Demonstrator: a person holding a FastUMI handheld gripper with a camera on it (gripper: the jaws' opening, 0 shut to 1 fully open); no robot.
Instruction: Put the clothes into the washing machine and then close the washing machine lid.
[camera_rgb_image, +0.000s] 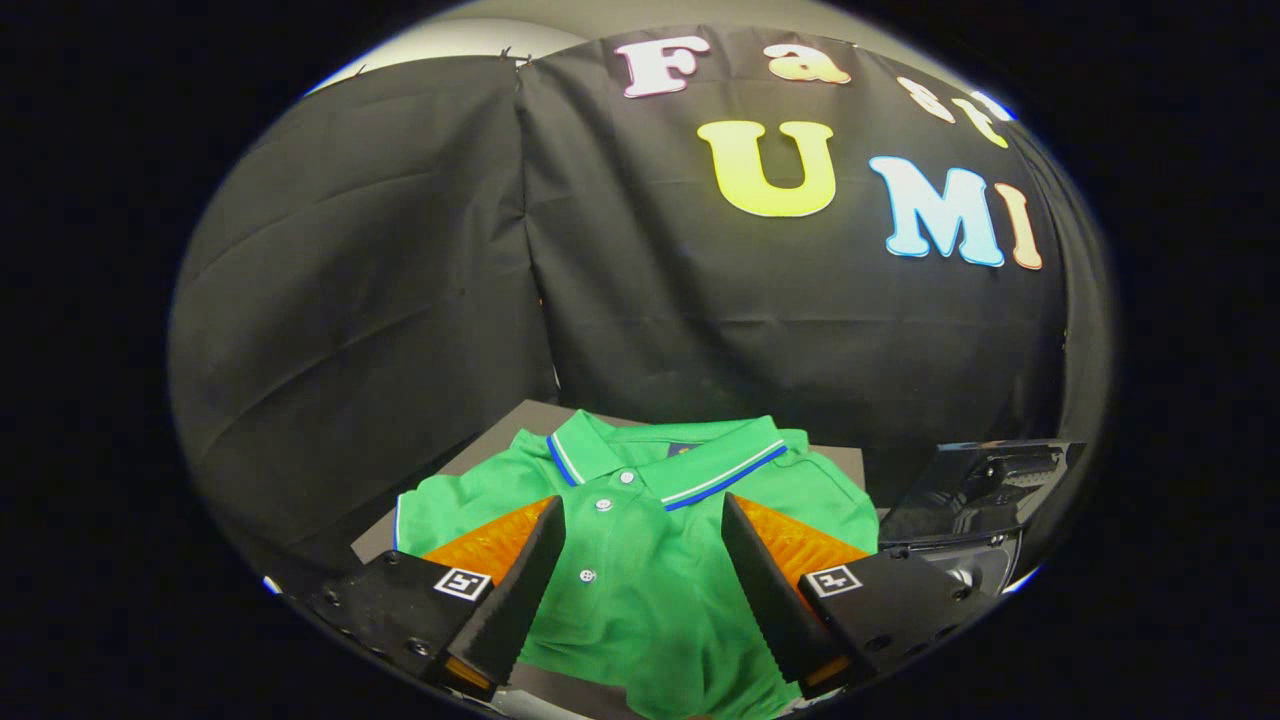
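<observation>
Gripper view looks forward over a folded green polo shirt (650, 560) with a blue-and-white striped collar and a row of small white buttons down its placket. It lies flat on a dark bench (845, 462), directly ahead of and between the fingers. The gripper (640, 565) has its fingers spread wide, one on each side of the placket, and neither appears to press on the cloth; whether the tips touch the fabric I cannot tell.

Beyond the right finger, just beside the shirt, stands a dark glossy washing machine lid (975, 490), raised and tilted back, with part of the machine's opening (965, 572) below it.

My reading is that this is the first step: reaching for the garment, with nothing grasped yet and the lid open. The next move calls for lowering the fingers onto the shirt's chest, gathering a fold of fabric between them and pinching firmly, since a thin knit can slip or trail when lifted towards the opening.

Writing: each finger mount carries a small square black-and-white marker, not readable text. A tiny dark tag sits inside the collar, too small to read.
</observation>
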